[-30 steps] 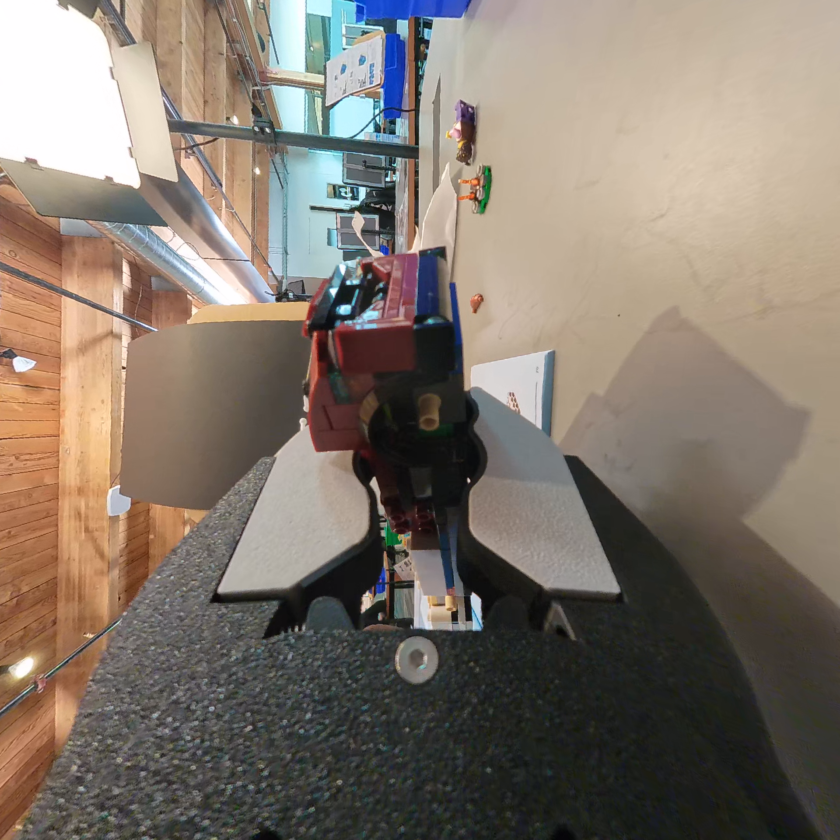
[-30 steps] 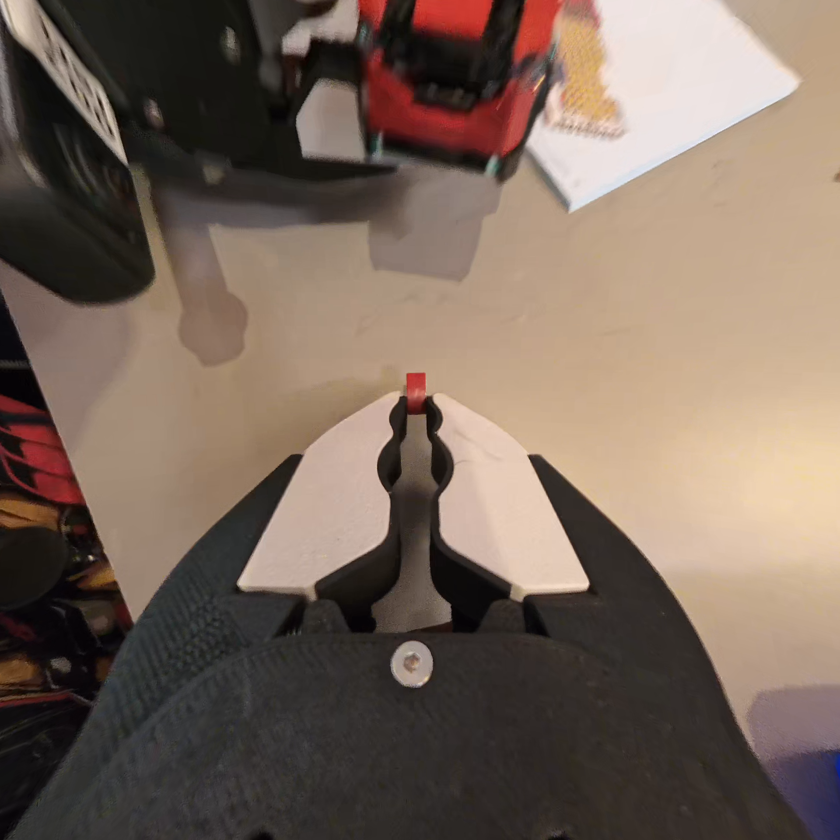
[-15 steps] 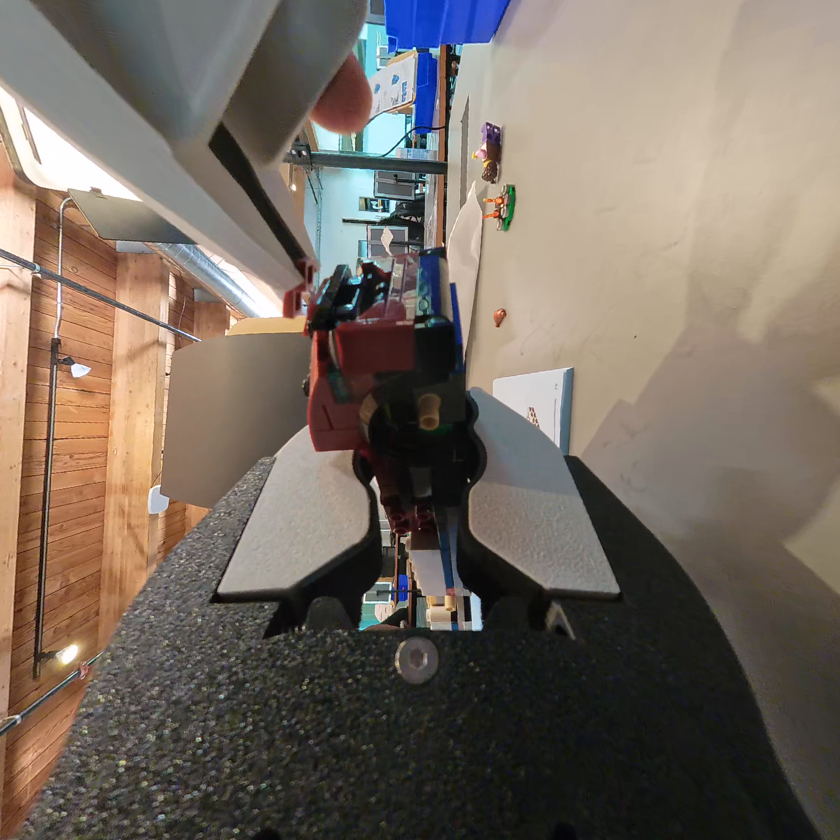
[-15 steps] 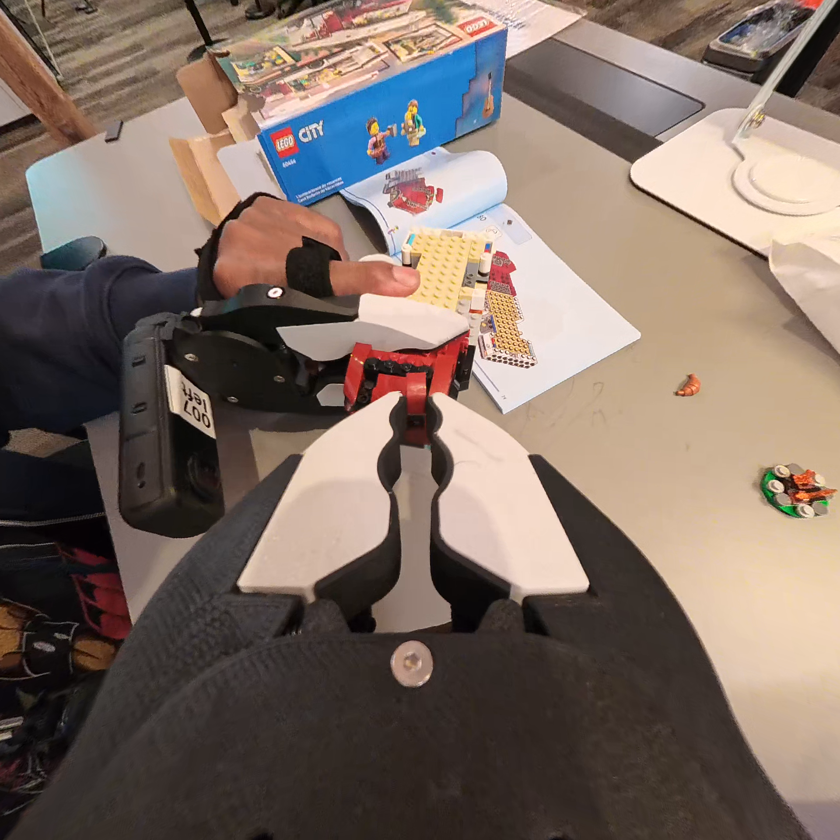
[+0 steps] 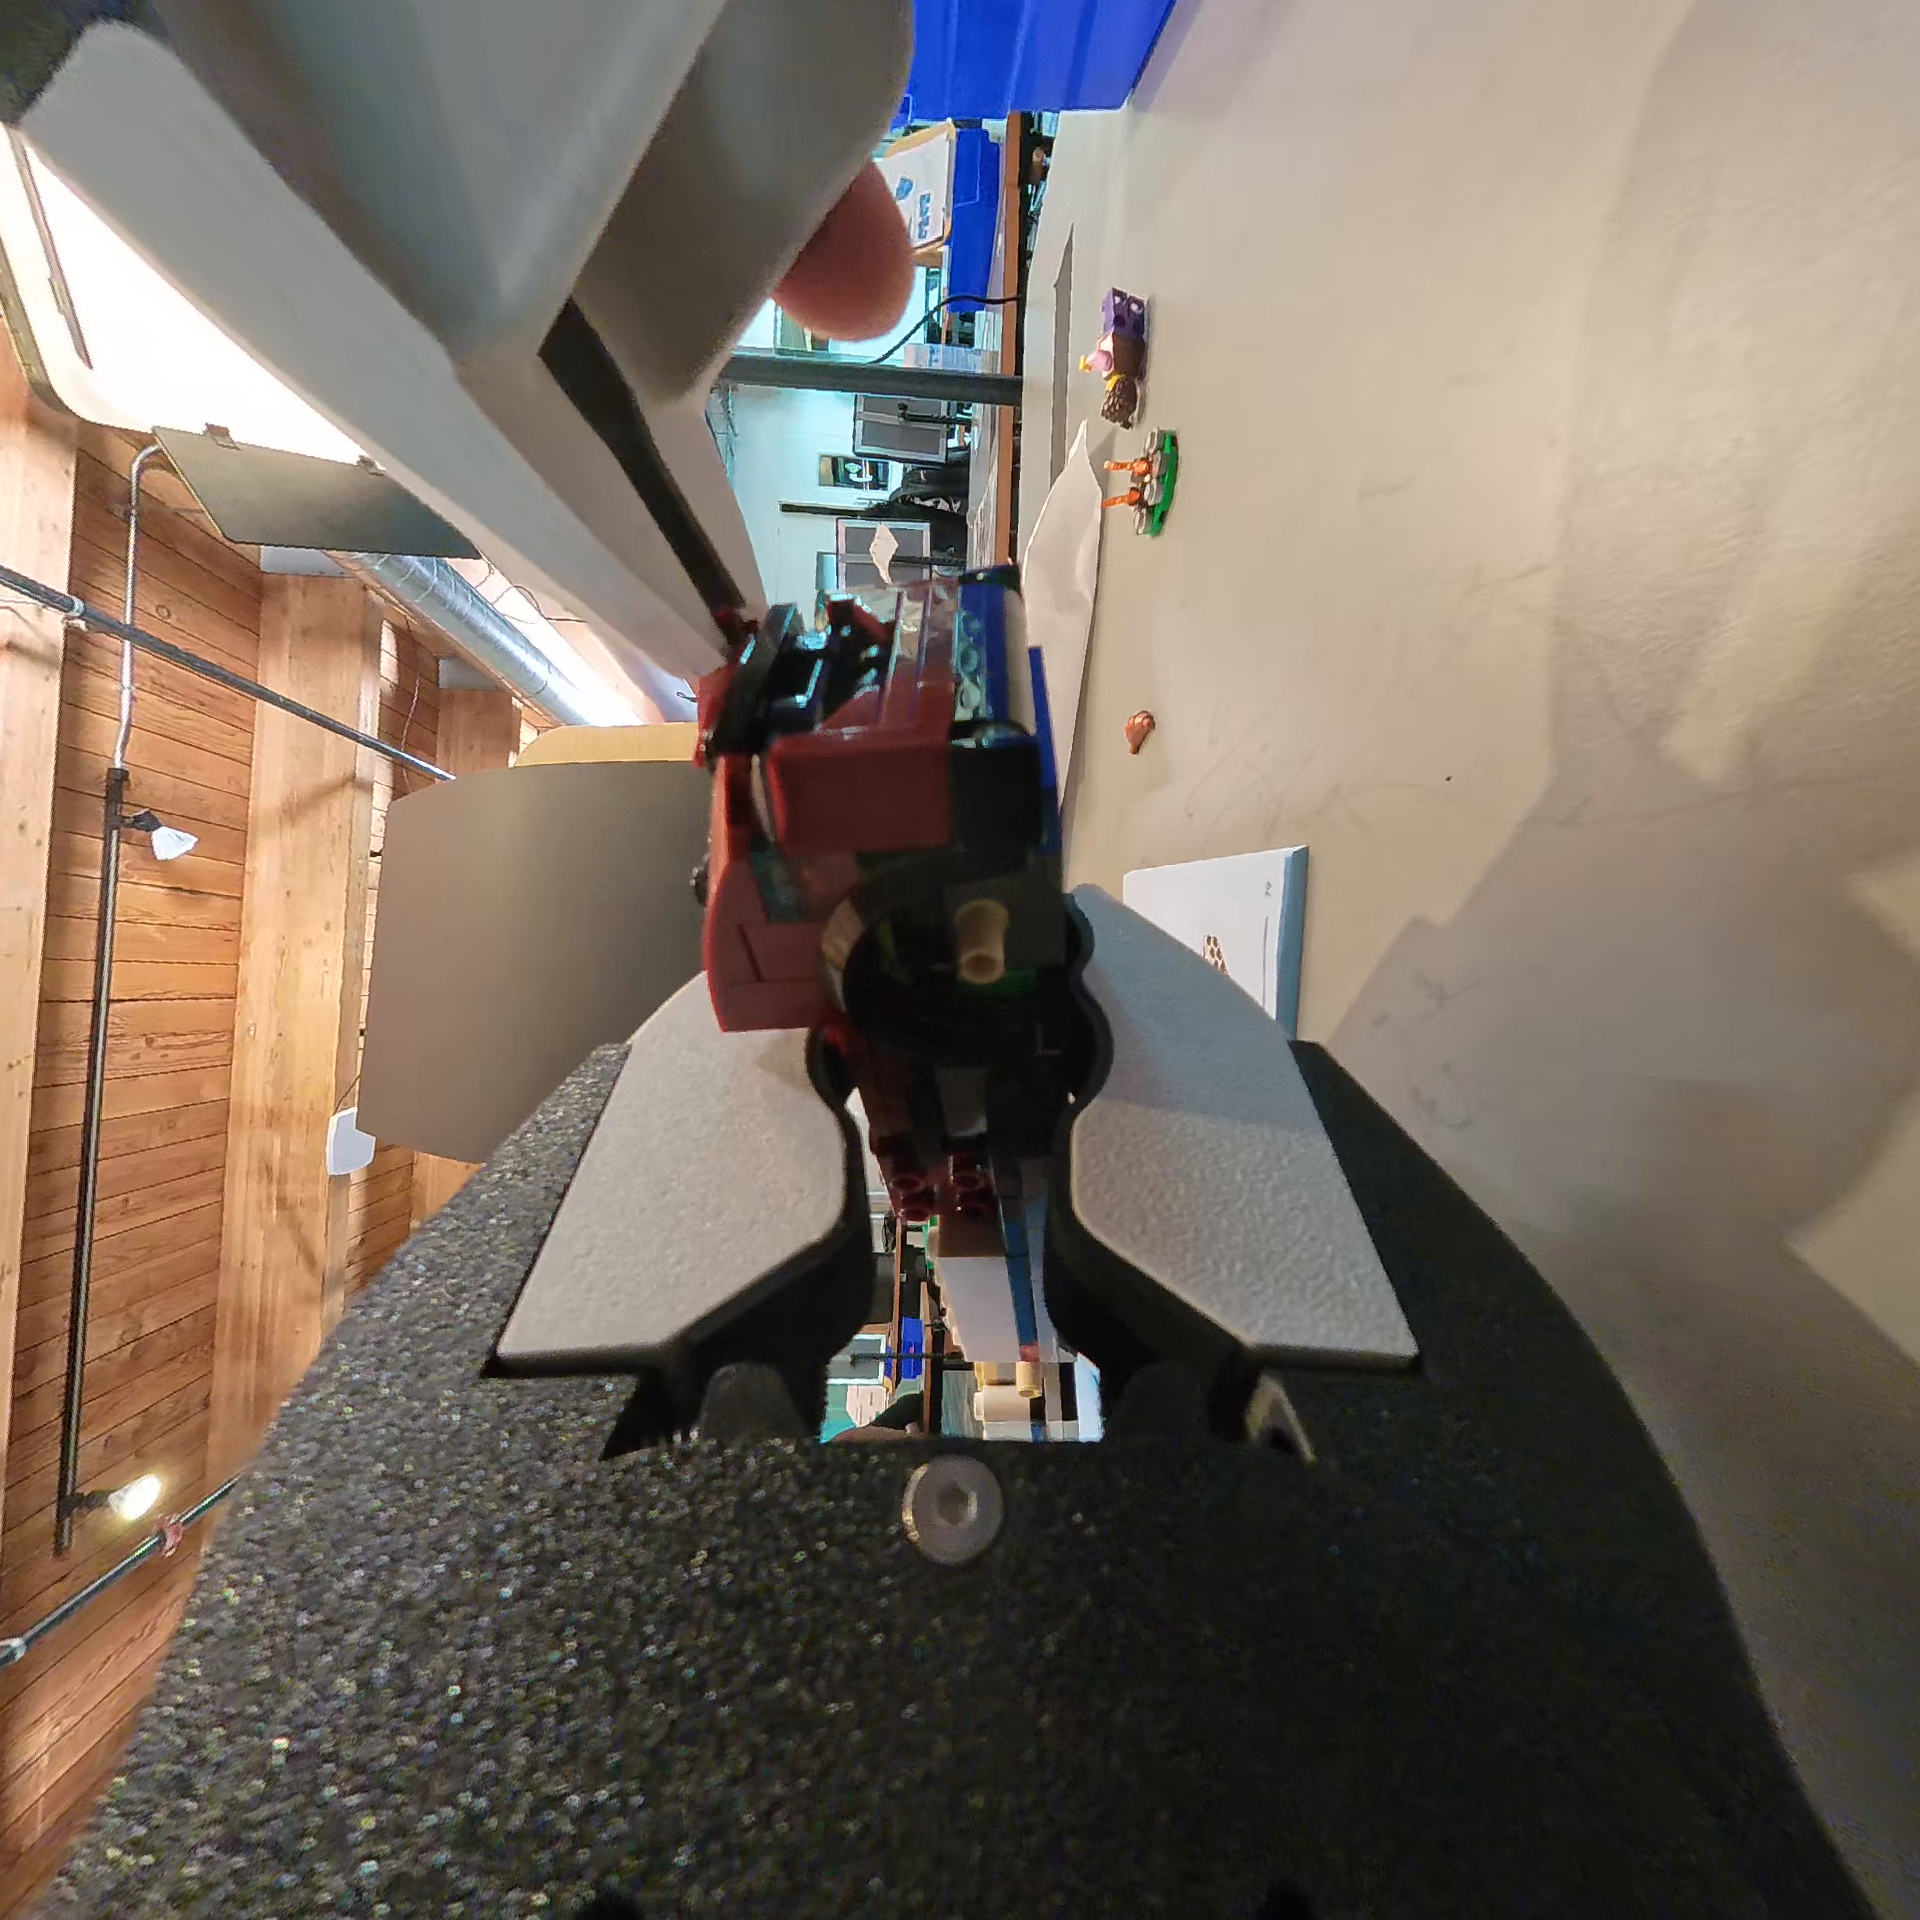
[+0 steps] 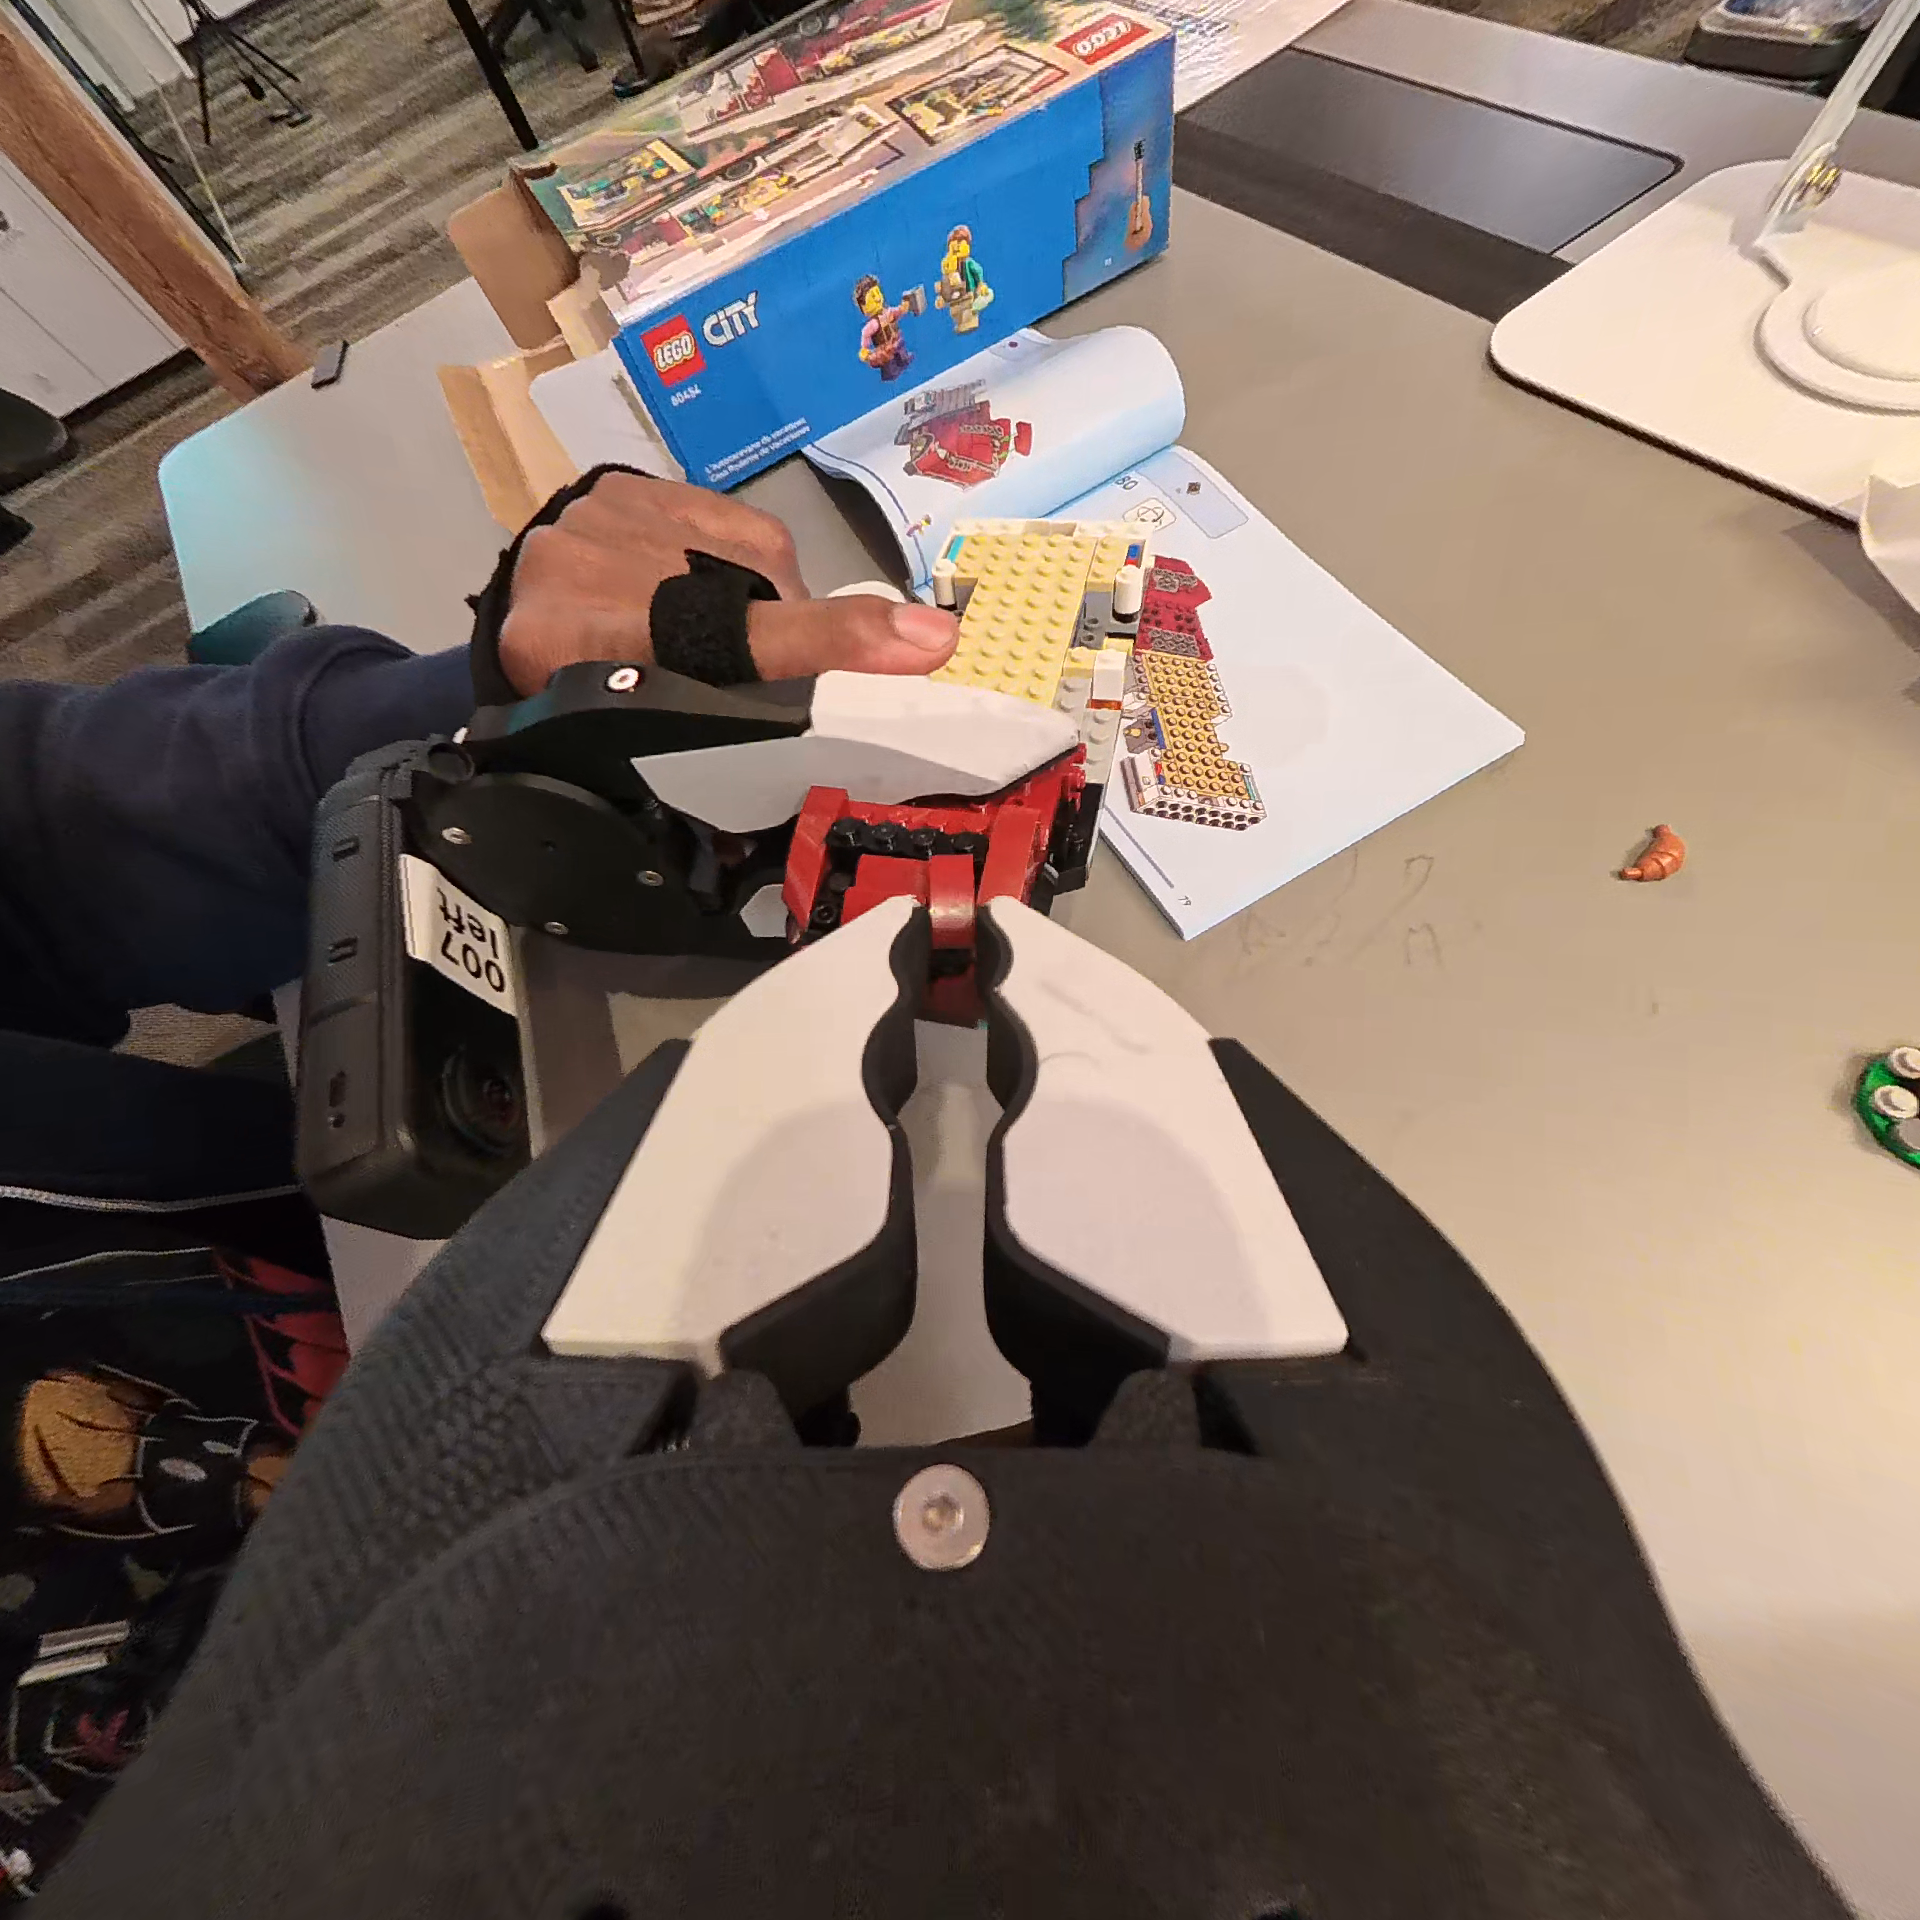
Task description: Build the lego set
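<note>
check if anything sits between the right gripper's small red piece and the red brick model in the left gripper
Nothing visible does. The right gripper has the small red piece right up against the red brick model clamped in the left gripper; no gap or object shows between them.

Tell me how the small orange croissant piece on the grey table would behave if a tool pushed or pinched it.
The croissant piece looks like tiny hard plastic, so probably stiff and very light. Its curved, glossy form may let it slip from the pads or spin when nudged. Lying loose on the smooth table, it would likely slide easily.
</note>
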The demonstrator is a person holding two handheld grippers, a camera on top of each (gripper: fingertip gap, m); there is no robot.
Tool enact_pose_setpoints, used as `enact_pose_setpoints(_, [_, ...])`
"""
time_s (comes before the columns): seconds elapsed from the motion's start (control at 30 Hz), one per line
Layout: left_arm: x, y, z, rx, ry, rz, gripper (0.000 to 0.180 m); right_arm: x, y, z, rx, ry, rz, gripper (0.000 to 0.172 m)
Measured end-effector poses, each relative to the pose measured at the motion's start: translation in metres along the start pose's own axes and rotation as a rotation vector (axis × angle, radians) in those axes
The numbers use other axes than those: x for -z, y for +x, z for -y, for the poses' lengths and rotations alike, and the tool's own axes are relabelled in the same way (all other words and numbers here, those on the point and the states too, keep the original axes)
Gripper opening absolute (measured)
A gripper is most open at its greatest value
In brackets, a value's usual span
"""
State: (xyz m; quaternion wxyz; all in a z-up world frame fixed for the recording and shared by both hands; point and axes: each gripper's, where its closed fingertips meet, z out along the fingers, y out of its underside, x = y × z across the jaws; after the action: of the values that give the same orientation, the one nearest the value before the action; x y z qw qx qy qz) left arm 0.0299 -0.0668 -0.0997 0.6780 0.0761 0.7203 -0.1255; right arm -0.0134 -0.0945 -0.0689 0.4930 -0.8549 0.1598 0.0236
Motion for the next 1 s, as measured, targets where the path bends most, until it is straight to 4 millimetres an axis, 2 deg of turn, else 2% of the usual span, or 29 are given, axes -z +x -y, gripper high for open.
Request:
enact_pose_setpoints(0.27, [0.001,-0.001,0.001,0.013,0.004,0.002,0.036,0.0,-0.003,0.001,-0.031,0.023,0.032,0.011])
enact_pose_setpoints(0.5, [0.002,-0.003,0.001,0.036,0.006,0.005,0.036,0.005,-0.009,0.008,0.018,0.108,0.077,0.023])
enact_pose_setpoints(0.6, [0.003,-0.005,0.001,0.038,0.004,0.008,0.036,0.015,-0.009,0.012,0.246,0.176,0.025,0.027])
enact_pose_setpoints(0.77, [0.003,-0.01,0.003,0.041,0.011,0.016,0.035,0.017,-0.01,-0.003,0.84,0.146,-0.087,0.038])
enact_pose_setpoints(0.83, [0.004,-0.011,0.004,0.031,0.013,0.02,0.036,0.017,-0.013,-0.003,1.04,0.162,-0.12,0.044])
enact_pose_setpoints(1.0, [0.005,-0.014,0.004,-0.004,0.004,0.027,0.035,0.01,-0.02,0.0,1.343,0.241,-0.166,0.049])
